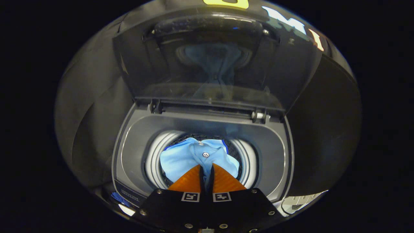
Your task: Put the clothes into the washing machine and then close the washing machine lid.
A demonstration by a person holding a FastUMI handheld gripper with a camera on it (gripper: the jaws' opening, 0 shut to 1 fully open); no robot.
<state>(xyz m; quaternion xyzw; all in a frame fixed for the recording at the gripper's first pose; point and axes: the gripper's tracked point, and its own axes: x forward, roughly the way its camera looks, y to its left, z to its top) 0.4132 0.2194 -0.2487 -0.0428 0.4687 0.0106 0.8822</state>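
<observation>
A dark grey top-loading washing machine [136, 152] stands under me with its tinted lid [278, 74] raised upright at the back. A light blue buttoned shirt [181, 158] hangs in the mouth of the shiny drum [154, 158], bunched toward my fingertips. My gripper [206, 167] is over the drum opening, its fingers drawn almost together and pinching a fold of the shirt. The part of the shirt under the fingers is hidden. The lid's glass mirrors the blue cloth.
Black booth cloth surrounds the machine on both sides and behind the lid. The lid's hinges [258, 115] sit along the back of the opening. A control strip [129, 195] runs along the machine's near left edge.
</observation>
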